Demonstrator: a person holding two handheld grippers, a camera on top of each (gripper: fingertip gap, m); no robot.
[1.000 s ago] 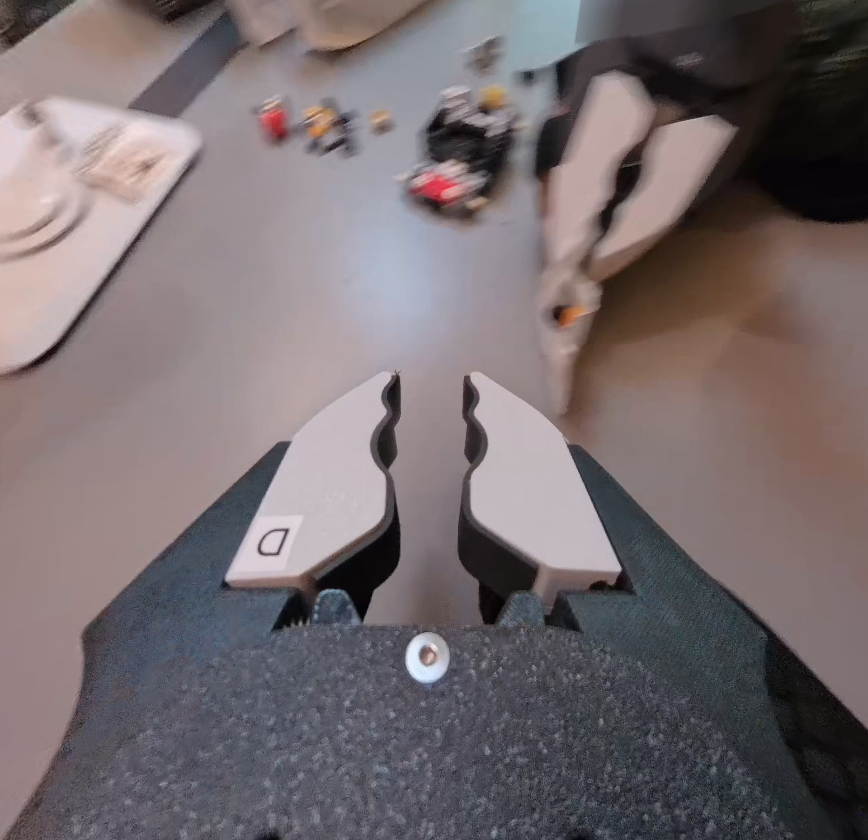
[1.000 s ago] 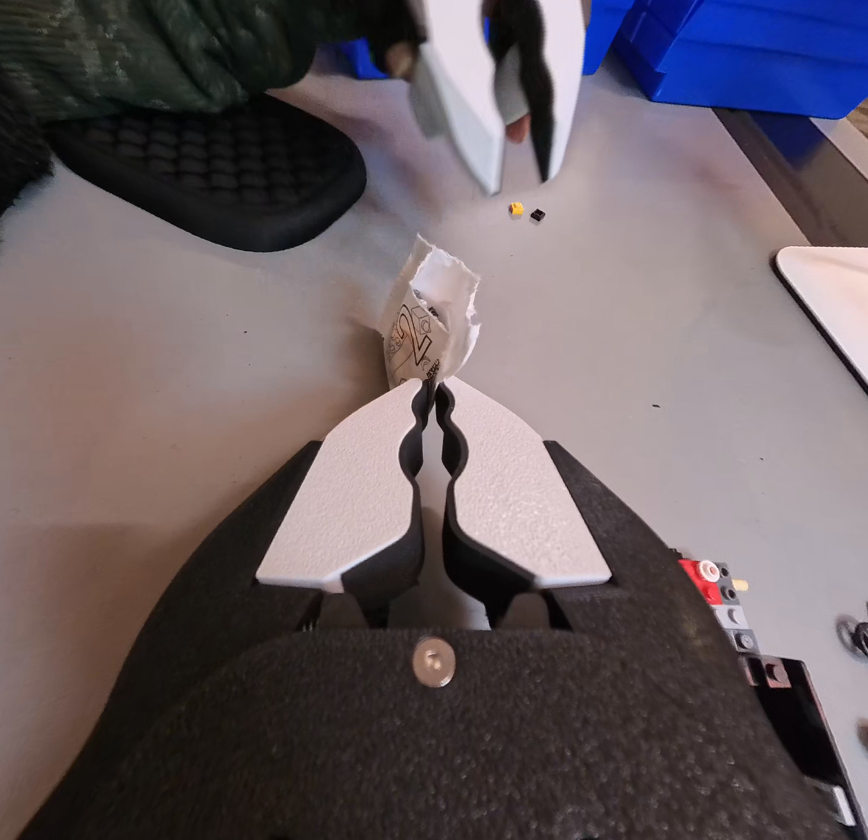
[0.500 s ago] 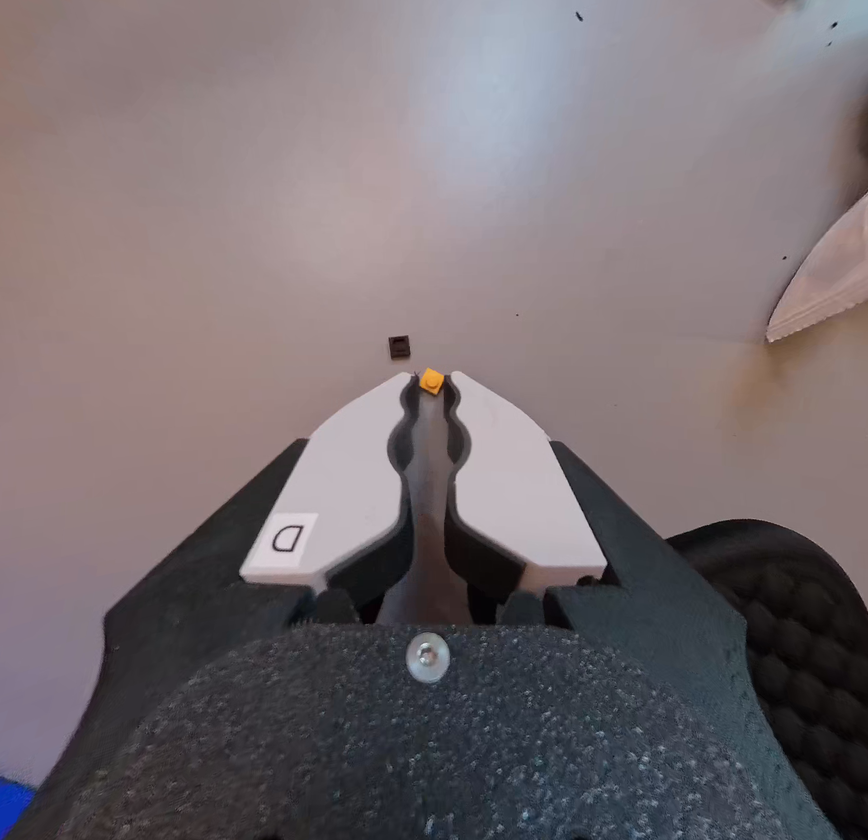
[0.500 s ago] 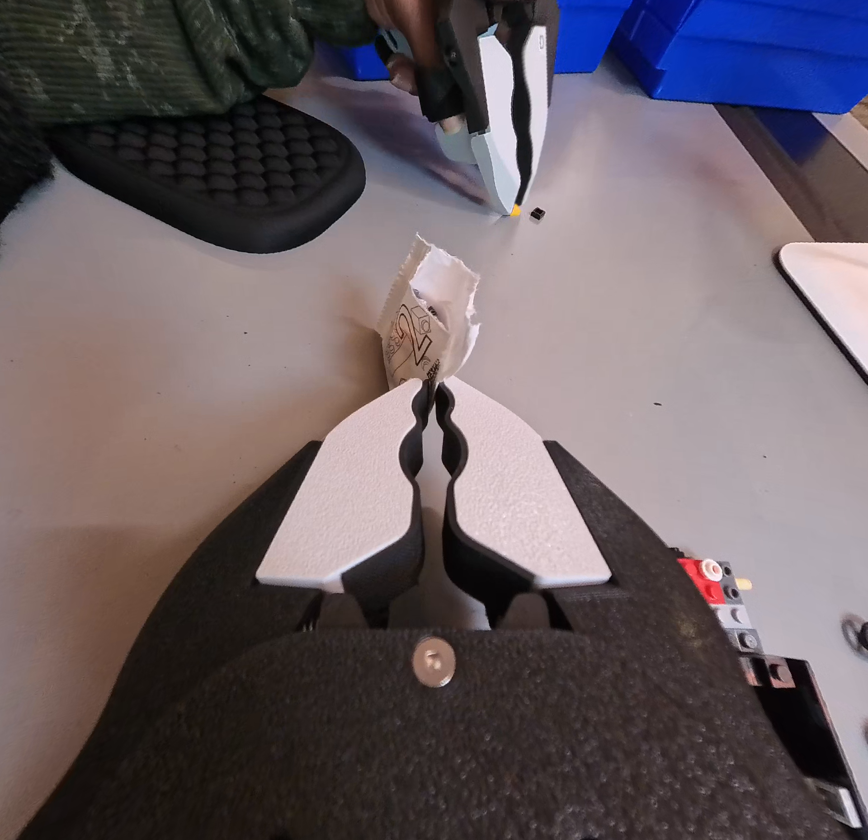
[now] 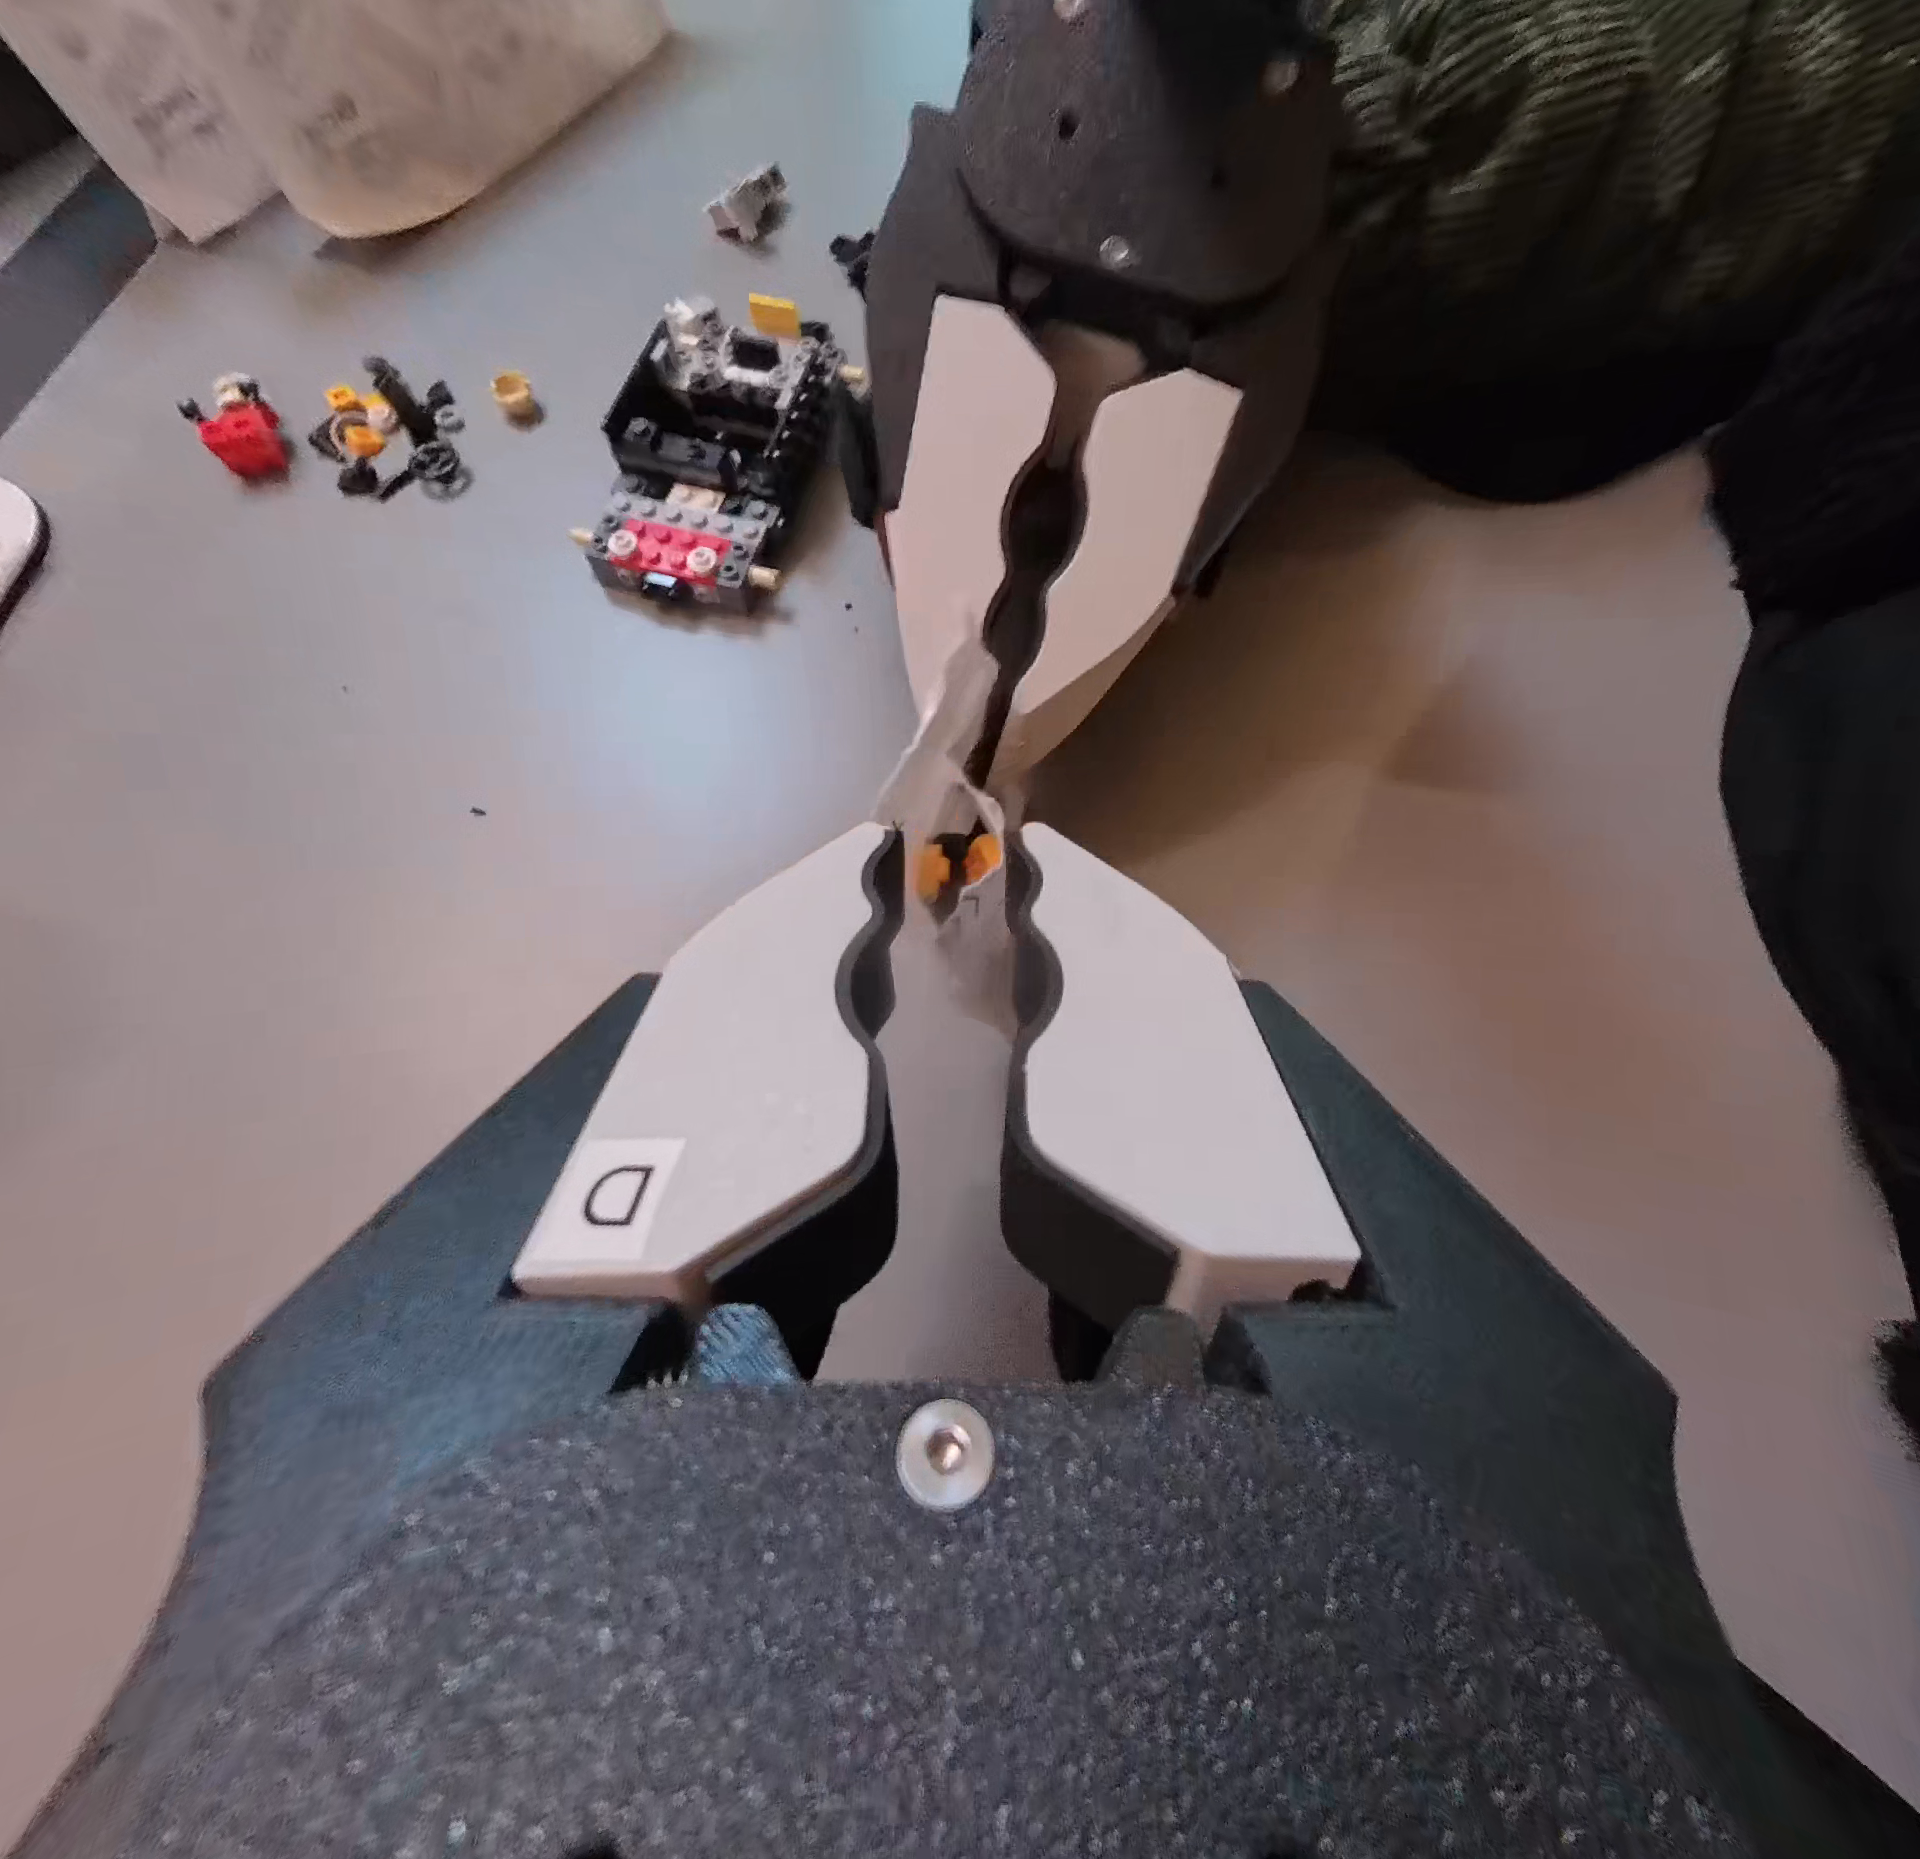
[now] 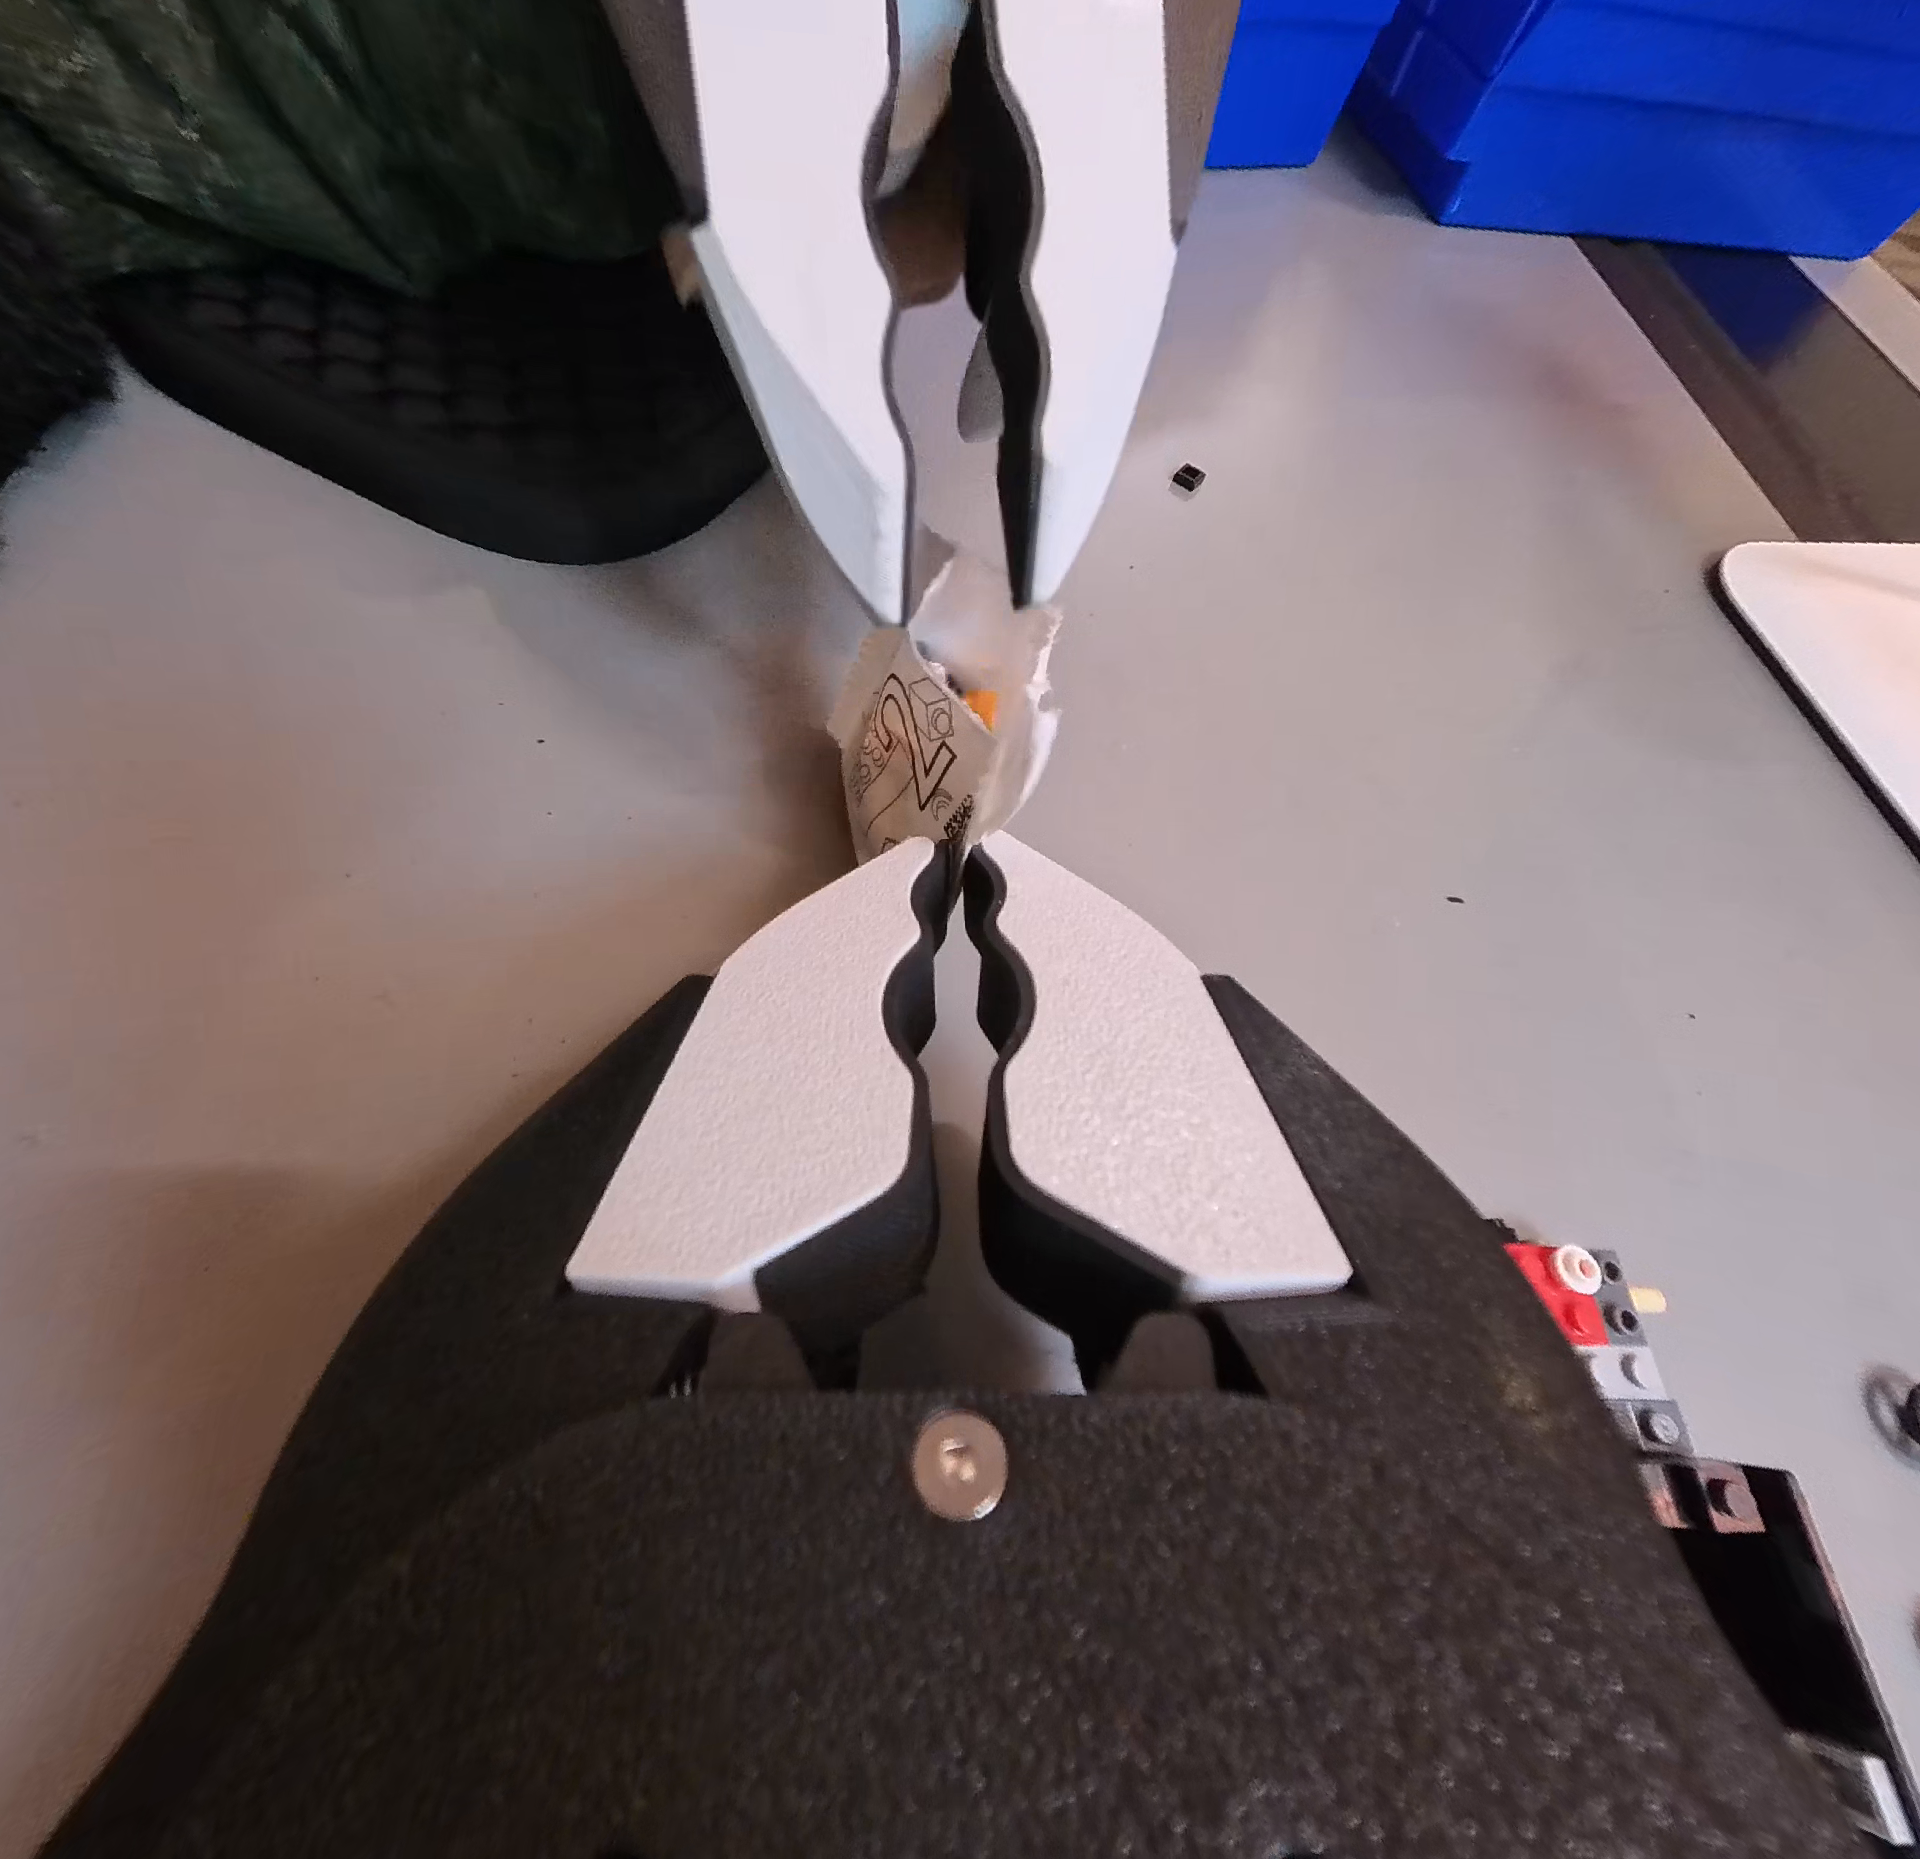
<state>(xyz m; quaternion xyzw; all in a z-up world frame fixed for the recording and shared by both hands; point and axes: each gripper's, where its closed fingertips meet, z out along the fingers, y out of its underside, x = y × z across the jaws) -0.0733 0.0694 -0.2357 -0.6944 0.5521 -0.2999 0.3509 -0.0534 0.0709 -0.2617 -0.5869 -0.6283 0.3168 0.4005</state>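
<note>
- Our right gripper [image 6: 954, 853] is clamped on the lower end of a small torn paper bag [image 6: 925, 760]; its pads pinch the paper, and the bag stands up above the grey table [image 6: 312, 874].
- Our left gripper [image 5: 948, 843] hangs with its jaws apart at the bag's torn mouth; nothing is pressed between the pads.
- An orange brick [image 5: 951, 859] sits in that mouth, among other dark pieces.
- Risk, as we judge it: the paper is thin and already ragged, so a sideways pull by either gripper could rip it further and spill the pieces.
- The open fingertips could also nudge the rim and tip the orange brick out.
- Only the left wrist view looks into the mouth; it also shows the part-built black model [image 5: 717, 459] and loose parts [image 5: 384, 427].
- Only the right wrist view shows the bag's printed face, a stray black stud [image 6: 1185, 476] and blue bins [image 6: 1610, 74].
</note>
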